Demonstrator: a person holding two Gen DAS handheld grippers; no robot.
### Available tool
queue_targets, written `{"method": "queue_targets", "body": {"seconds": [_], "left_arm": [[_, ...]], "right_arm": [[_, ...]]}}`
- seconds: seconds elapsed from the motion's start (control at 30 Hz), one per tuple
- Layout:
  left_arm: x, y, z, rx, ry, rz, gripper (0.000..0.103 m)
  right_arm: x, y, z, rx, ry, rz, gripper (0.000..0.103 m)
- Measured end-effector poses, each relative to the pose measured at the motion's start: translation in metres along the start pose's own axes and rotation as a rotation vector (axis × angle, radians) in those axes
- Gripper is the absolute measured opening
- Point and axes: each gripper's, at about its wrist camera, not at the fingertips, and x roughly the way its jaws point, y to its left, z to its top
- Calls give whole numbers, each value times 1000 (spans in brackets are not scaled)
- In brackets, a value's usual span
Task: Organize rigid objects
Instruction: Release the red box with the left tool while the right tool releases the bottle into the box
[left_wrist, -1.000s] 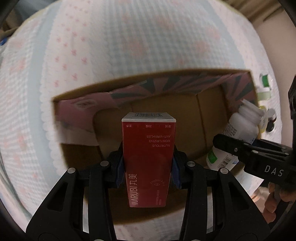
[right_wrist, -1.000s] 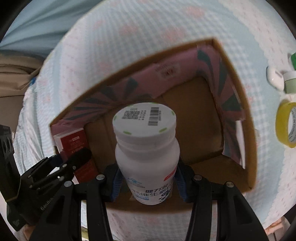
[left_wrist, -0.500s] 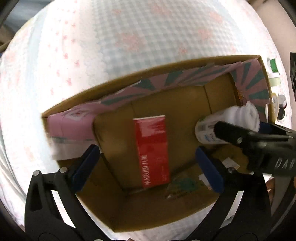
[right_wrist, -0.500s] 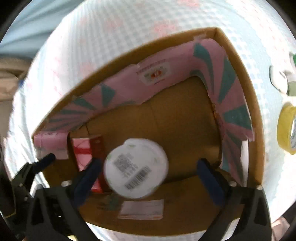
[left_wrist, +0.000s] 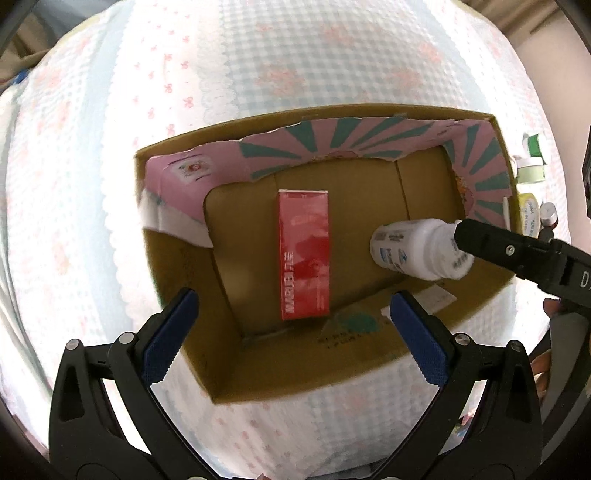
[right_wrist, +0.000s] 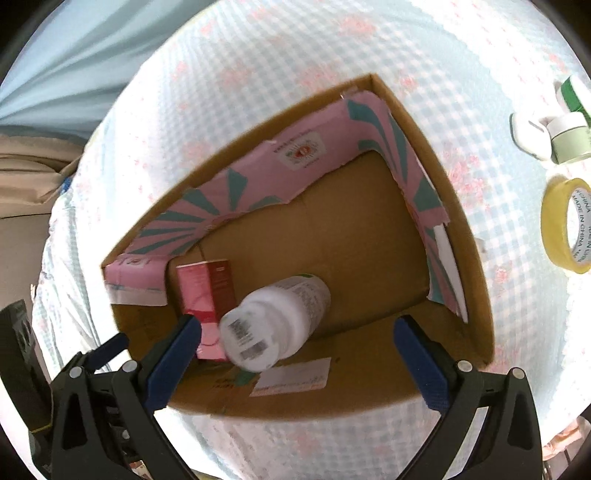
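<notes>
Left gripper now stands with jaws spread wide and empty above the near wall of the cardboard box; a second ago it clamped the red carton, which now lies flat on the box floor just ahead. Right gripper is likewise wide apart and empty, having released the white bottle, which rests tipped on its side beyond its left finger, touching the carton or nearly so. Both items are deposited. Farther right, outside the box, a tape roll and small jars remain unsorted.
</notes>
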Motion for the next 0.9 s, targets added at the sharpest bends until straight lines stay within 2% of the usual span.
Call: {"method": "queue_targets", "body": {"seconds": [0.1,0.3,0.37,0.57,0.9], "left_arm": [[-18,-2,-6,-9,-30,3,103],[-62,-1,-30,-20,-98,13,103],[-79,-2,-42,-30,-124,13,103],[-127,-12,-82,-46,-207,17,103],[-191,-55,-138,-52,-342,-22,103]], "right_arm": [[-12,4,-21,-7,-25,12,103],[-48,11,-38,-35,-61,21,103],[-56,15,-36,-42,-69,24,103],[-87,26,-61,-74,-102,36,103],[-159,-4,-108,-105,-193,-24,103]]}}
